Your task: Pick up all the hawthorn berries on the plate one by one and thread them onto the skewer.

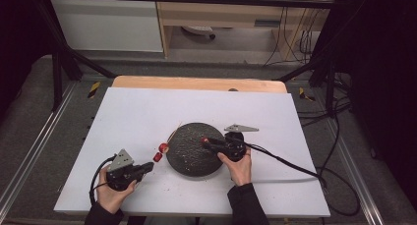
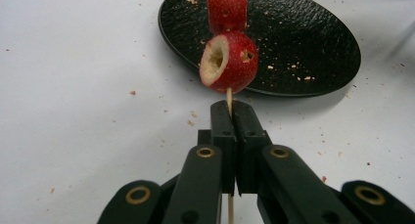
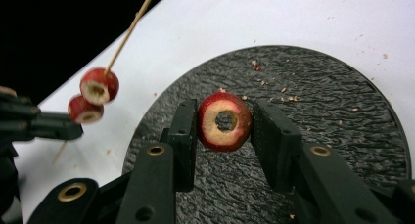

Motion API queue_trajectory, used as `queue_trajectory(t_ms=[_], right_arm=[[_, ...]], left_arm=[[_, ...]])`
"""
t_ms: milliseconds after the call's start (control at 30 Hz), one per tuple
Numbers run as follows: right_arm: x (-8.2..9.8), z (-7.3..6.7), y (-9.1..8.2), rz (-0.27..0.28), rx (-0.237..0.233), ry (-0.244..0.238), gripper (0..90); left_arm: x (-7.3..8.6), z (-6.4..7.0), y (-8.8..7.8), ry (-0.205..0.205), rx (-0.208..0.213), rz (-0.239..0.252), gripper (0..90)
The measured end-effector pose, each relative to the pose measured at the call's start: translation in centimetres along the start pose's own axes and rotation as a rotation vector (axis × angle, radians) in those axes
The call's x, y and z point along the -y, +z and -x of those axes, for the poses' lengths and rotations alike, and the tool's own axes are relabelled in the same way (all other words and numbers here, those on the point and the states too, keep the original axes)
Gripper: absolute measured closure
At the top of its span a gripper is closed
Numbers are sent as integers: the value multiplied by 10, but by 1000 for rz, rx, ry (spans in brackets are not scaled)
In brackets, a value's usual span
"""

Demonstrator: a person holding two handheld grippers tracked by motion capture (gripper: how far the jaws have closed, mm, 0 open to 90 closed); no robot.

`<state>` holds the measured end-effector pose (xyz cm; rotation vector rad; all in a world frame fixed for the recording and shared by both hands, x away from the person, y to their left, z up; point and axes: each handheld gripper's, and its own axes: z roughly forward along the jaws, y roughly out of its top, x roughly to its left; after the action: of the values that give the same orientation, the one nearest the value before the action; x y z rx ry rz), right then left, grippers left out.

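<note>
Red cored fruit clamped in right hand-held gripper over pebbled black plate; left hand-held gripper pinches wooden skewer.

A white sheet covers most of a wooden table, scattered with small crumbs. Beyond the table stands a pale wooden cabinet with cables hanging beside it. A white panel stands to its left. Grey floor surrounds the table, with metal rails alongside.
</note>
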<state>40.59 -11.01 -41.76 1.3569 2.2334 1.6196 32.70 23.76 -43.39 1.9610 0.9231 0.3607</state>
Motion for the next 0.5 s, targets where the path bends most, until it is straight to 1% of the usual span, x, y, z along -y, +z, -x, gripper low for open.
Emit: queue_trajectory(t_ms=[167,333,500], right_arm=[[8,2,-5,81,-5,47,636],[14,4,-10,156,-5,78,637],[17,5,-16,220,-7,112,636]], left_arm=[[-2,6,5,1,-2,-1,881],[-7,15,10,11,3,0,882],[-12,23,15,22,7,4,881]])
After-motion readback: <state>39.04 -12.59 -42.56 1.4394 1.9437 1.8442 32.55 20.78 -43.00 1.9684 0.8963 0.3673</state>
